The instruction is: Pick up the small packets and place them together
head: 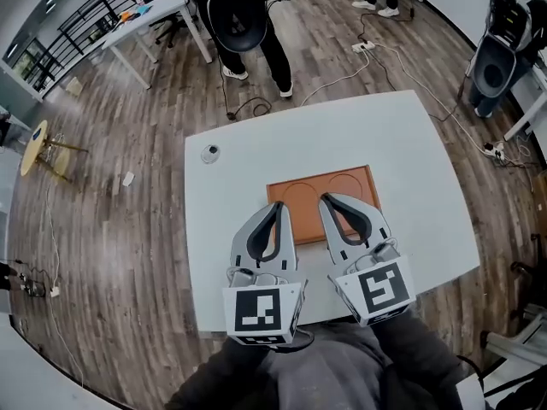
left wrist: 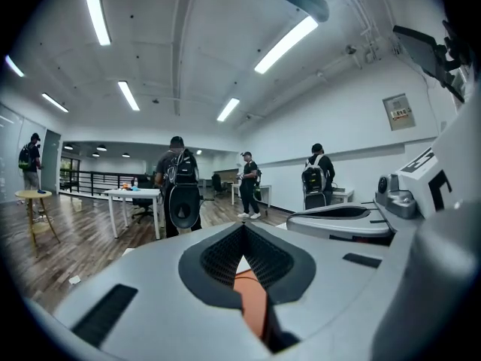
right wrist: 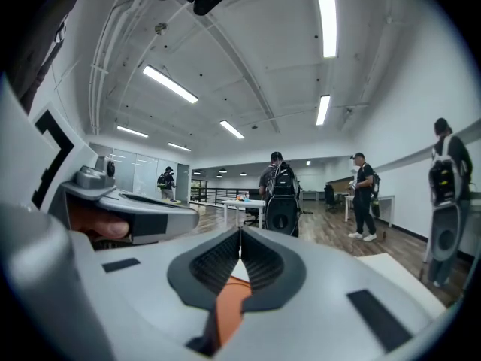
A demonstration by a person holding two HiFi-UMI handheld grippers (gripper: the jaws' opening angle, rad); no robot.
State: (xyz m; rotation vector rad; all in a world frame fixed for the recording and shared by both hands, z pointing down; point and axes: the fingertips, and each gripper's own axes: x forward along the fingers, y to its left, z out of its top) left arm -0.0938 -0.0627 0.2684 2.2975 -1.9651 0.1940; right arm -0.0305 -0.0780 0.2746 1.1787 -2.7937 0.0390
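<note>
Orange tray (head: 299,196) shows its hollows only in head view

The left claw (head: 275,205) and the right claw (head: 327,198) are held side by side just in front of the body, near each other but not touching. Both point forward and only slightly downward. The left marker cube (head: 263,312) and the right marker cube (head: 376,289) sit nearest the chest. In the left gripper view the left claw (left wrist: 242,228) has its jaw tips together, with nothing gripped. In the right gripper view the right claw (right wrist: 240,235) is closed the same way. Dark sleeves (head: 218,378) run back from the handles. Fingertips (right wrist: 105,227), probably the left hand's, curl round the left claw's body.
</note>
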